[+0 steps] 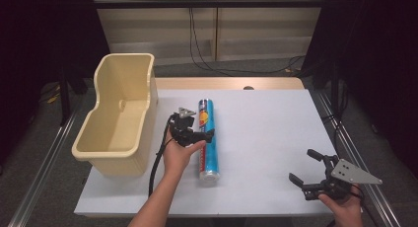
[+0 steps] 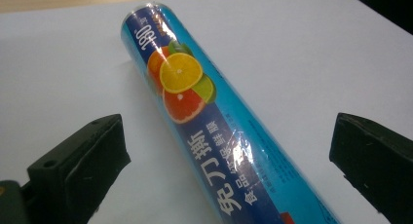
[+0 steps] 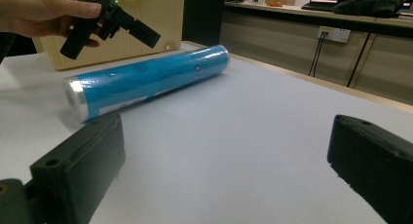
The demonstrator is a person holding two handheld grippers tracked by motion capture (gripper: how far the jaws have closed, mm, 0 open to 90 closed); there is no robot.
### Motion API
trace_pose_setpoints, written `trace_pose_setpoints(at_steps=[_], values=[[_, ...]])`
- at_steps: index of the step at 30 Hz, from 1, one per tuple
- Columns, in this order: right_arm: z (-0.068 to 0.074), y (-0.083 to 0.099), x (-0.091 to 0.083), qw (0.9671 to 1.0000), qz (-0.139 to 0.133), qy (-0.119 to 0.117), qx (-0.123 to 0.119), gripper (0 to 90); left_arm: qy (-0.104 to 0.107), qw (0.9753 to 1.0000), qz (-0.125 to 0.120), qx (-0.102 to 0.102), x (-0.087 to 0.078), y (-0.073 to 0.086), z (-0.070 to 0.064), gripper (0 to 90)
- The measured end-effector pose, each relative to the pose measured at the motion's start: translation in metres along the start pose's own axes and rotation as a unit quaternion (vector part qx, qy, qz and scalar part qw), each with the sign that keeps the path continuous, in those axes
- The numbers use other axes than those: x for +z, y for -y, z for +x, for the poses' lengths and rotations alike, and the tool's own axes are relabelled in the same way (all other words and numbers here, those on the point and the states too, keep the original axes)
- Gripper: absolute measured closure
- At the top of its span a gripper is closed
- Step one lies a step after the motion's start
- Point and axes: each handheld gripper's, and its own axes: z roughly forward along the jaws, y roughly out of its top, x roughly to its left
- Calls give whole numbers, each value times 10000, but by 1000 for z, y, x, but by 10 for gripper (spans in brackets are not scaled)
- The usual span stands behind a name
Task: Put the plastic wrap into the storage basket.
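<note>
High view is showing a white worktop [image 1: 256, 138] with a long blue roll [image 1: 206, 138] lying flat near its middle, just right of a cream plastic bin [image 1: 121, 113] with smooth, rounded walls that is standing at the worktop's left edge. The left tool [image 1: 197, 133] is hovering over the roll's midsection with its 2 black jaws spread wide, 1 on each side of the roll and touching nothing. The right tool [image 1: 308, 168] is resting low near the worktop's front right corner, well apart from the roll, jaws also spread and empty.

Left gripper view is revealing a glossy, crinkled film wrapper on the roll [image 2: 204, 117], printed with cut citrus slices, the figure "180" near the far end and large white Chinese characters reading 免刀撕; the smaller print is too blurred to read, and the roll's near end is cut off by the frame.

Right gripper view is showing the roll's [image 3: 146, 80] silvery end cap and the bin [image 3: 126, 29] behind, partly hidden by the left hand [image 3: 44, 12].
</note>
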Motion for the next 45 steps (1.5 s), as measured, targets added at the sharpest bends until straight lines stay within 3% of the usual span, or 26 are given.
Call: trace_pose_setpoints(at_steps=[8,13,20,32,45], values=[[0,0,1,10000,24,-20,-15,0,-55,9989,452,-78,12,-9,-3,0],[-1,0,1,10000,17,-7,-17,1,-128,9984,535,-86,16,-12,-5,3],[0,1,1,10000,37,-16,-32,2,-190,9963,791,-284,23,-14,-4,3],[0,1,1,10000,66,-21,-33,2,-237,9944,959,-368,33,-16,-7,4],[0,1,2,9999,110,1,-29,3,-346,9907,1242,-445,43,-14,-10,27]])
